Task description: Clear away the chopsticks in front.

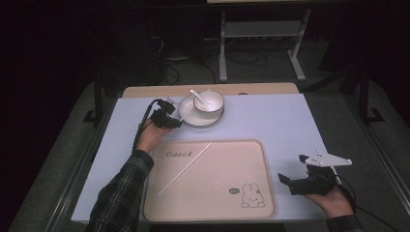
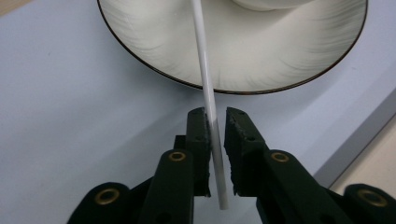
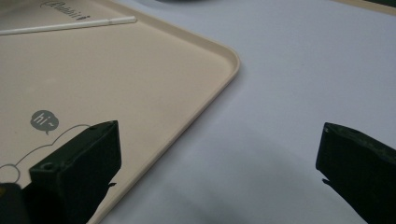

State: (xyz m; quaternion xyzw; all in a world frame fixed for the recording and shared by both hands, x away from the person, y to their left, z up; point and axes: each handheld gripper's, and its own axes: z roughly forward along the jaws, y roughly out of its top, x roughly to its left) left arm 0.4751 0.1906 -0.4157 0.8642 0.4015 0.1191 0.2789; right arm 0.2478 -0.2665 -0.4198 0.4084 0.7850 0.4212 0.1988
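The counter [image 1: 270, 121] is carrying a beige tray [image 1: 251, 154] with one white chopstick [image 1: 183, 169] lying on it, and behind it a plate [image 1: 186, 116] holding a bowl [image 1: 210, 100] and spoon [image 1: 197, 96]. The left tool [image 2: 215, 122] is pinching a second chopstick [image 2: 205, 70] that is leaning across the plate's rim. The right tool [image 3: 219, 154] is gaping wide beside the tray. Likely next: lifting this stick clear without tipping the plate, then carrying it to the tray.

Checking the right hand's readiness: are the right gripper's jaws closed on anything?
No, the right gripper stands wide open above the table, nothing between its jaws.
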